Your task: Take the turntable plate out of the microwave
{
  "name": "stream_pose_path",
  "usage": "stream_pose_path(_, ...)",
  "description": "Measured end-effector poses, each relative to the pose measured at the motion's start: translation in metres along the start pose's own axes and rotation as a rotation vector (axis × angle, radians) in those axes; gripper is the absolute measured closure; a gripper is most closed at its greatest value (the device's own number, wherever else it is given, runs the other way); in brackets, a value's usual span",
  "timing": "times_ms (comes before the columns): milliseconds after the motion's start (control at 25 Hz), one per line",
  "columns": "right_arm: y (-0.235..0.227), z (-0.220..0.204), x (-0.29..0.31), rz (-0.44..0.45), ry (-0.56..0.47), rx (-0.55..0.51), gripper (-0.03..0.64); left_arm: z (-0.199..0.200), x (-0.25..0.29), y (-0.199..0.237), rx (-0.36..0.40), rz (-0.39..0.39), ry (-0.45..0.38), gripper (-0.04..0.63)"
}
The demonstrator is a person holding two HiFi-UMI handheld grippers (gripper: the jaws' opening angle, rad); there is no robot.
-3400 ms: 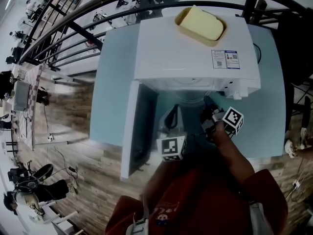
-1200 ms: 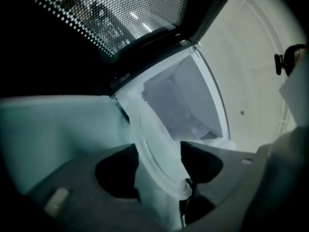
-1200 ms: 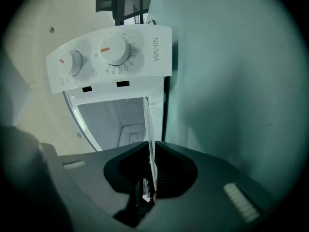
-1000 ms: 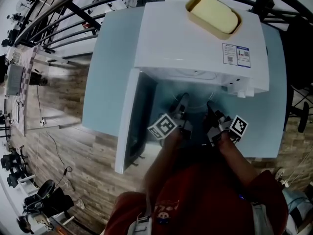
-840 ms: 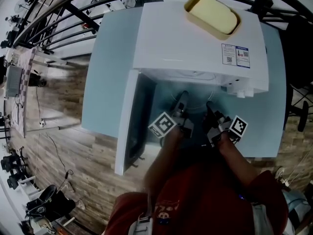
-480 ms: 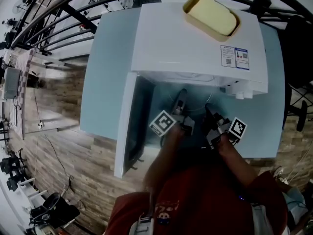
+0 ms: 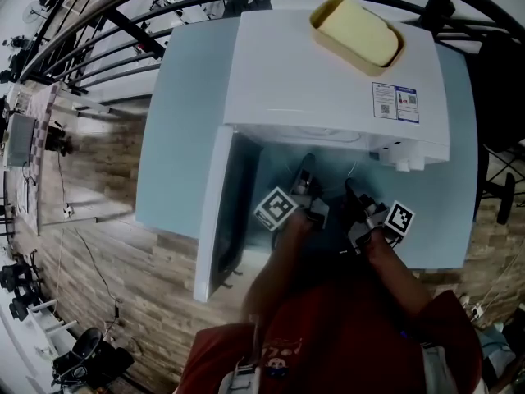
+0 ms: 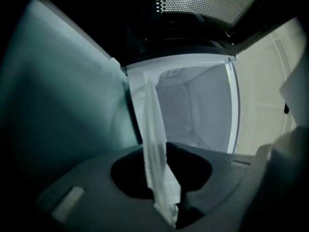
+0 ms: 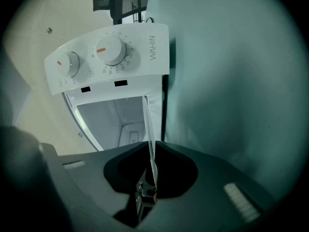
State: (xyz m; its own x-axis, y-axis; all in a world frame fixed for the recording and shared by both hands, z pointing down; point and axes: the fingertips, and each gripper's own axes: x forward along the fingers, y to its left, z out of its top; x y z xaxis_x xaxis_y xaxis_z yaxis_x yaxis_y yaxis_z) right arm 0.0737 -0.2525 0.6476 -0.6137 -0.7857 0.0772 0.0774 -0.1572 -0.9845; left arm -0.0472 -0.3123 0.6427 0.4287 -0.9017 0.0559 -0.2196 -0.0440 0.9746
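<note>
The clear glass turntable plate [image 7: 330,179] lies at the mouth of the open white microwave [image 7: 328,80], spanning both grippers. In the left gripper view it runs edge-on as a pale strip [image 8: 153,144]. My left gripper [image 8: 166,211] has just been closing and now pinches its rim. Seen from the head, that left gripper [image 7: 305,169] reaches in at the plate's left side. My right gripper [image 7: 349,189] holds the right side. In the right gripper view the plate's thin edge [image 9: 148,129] passes between the shut jaws of the right gripper [image 9: 150,178].
The microwave door [image 7: 217,212] stands open to the left. The control panel with two dials [image 9: 108,57] is at the right of the white cavity [image 8: 203,105]. A yellow tray [image 7: 357,35] rests on the microwave's top. The light-blue table [image 7: 189,121] carries the oven; railings and wood floor lie beyond.
My left gripper has rolled from its earlier pose, reached to the plate's left rim and narrowed its jaws onto it. The right gripper has stayed put on the right rim.
</note>
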Motion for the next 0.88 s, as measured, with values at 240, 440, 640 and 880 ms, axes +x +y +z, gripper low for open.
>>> stream_pose_path(240, 0.001, 0.000, 0.000, -0.002, -0.004, -0.007, 0.583, 0.003, 0.001, -0.009, -0.139, -0.068, -0.044, 0.565)
stream_pose_path(440, -0.001, 0.000, -0.002, -0.024, -0.009, -0.013, 0.580, 0.002, -0.002, -0.008, -0.160, -0.067, -0.048, 0.571)
stream_pose_path(640, -0.001, -0.004, -0.011, -0.034, -0.009, -0.023, 0.551, 0.002, -0.007, -0.011, -0.176, -0.062, -0.026, 0.572)
stream_pose_path(880, 0.003, -0.005, -0.028, -0.032, -0.025, -0.042, 0.545, -0.001, -0.025, -0.011, -0.182, -0.044, -0.029, 0.572)
